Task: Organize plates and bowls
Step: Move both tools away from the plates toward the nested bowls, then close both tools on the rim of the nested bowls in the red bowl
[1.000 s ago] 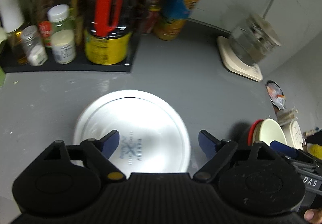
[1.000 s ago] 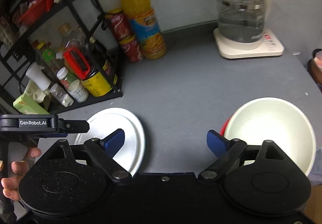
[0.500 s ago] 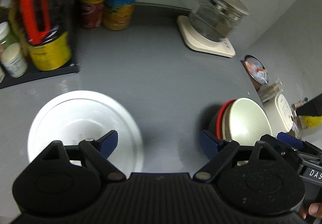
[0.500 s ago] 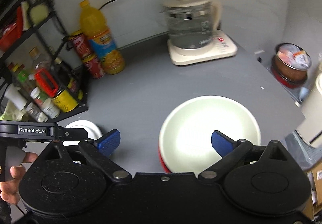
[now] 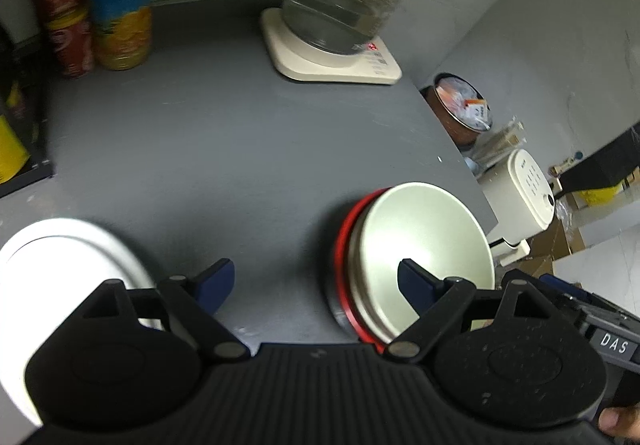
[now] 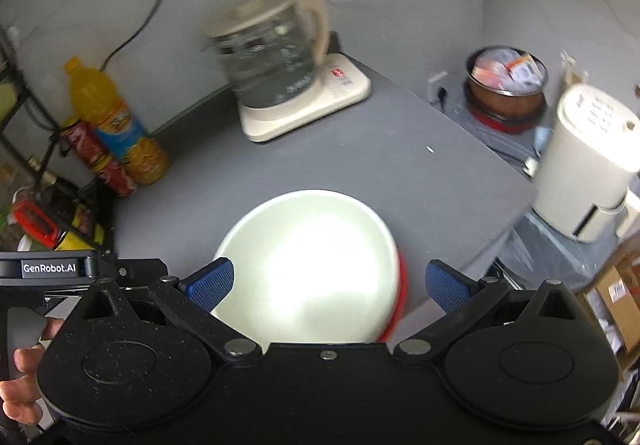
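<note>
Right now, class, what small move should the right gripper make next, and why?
Probably lower the right gripper onto the rim of the cream bowl: its jaws are open and empty, astride the bowl, which sits nested in a red bowl.

open left gripper (image 5: 318, 283) between plate (image 5: 60, 269) and bowl (image 5: 420, 245)

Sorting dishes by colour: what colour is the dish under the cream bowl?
Red: the red dish under the cream bowl shows best in the left wrist view.

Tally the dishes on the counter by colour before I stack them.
White plate: 1
Cream bowl: 1
Red bowl, nested under the cream one: 1
Total: 3 dishes
</note>
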Demonstrator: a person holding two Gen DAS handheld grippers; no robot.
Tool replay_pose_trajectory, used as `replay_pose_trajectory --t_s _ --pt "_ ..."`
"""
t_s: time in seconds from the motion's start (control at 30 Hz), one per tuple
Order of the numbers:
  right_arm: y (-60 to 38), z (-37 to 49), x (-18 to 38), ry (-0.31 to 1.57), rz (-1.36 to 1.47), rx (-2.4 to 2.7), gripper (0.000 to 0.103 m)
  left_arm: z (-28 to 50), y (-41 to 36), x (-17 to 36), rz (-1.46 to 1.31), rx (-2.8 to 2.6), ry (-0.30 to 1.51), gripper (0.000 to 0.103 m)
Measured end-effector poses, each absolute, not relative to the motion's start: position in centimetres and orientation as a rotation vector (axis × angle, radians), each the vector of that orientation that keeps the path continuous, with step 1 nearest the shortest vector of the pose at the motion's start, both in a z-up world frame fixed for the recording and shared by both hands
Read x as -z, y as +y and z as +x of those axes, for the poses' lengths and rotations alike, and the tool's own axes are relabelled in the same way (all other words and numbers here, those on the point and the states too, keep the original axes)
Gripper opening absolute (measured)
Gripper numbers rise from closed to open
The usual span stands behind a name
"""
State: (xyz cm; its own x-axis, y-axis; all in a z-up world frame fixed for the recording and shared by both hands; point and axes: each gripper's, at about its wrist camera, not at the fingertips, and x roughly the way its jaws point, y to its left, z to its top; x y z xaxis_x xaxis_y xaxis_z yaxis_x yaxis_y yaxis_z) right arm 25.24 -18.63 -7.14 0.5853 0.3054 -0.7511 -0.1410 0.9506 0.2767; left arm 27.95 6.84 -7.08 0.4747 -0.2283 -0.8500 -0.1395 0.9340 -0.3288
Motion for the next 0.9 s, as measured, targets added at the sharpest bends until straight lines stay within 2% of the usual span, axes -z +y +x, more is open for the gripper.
replay_pose_trajectory --t_s 0.17,0.33,0.53,0.63,0.73,0.9 --pt "-20.3 26.1 8.9 0.945 0.230 -0.242 0.102 29.6 5.1 8.2 -0.378 0.062 1.098 0.087" --pt "-21.0 27.1 11.0 1.012 0.264 -0.256 0.084 31.1 4.5 10.2 -0.406 0.052 1.157 0.087" --pt "-21.3 28.4 13.9 1.114 0.320 -0.297 0.069 31.8 3.8 12.4 -0.435 0.052 1.208 0.084" --pt "-21.4 28.8 15.0 1.148 0.334 -0.310 0.061 31.8 3.9 13.7 -0.471 0.030 1.235 0.079" --pt "-21.4 29.4 15.8 1.177 0.344 -0.322 0.058 32.0 3.8 14.6 -0.490 0.014 1.253 0.072" --pt "-21.6 30.8 16.8 1.206 0.354 -0.341 0.050 32.6 3.9 15.7 -0.513 -0.013 1.272 0.055"
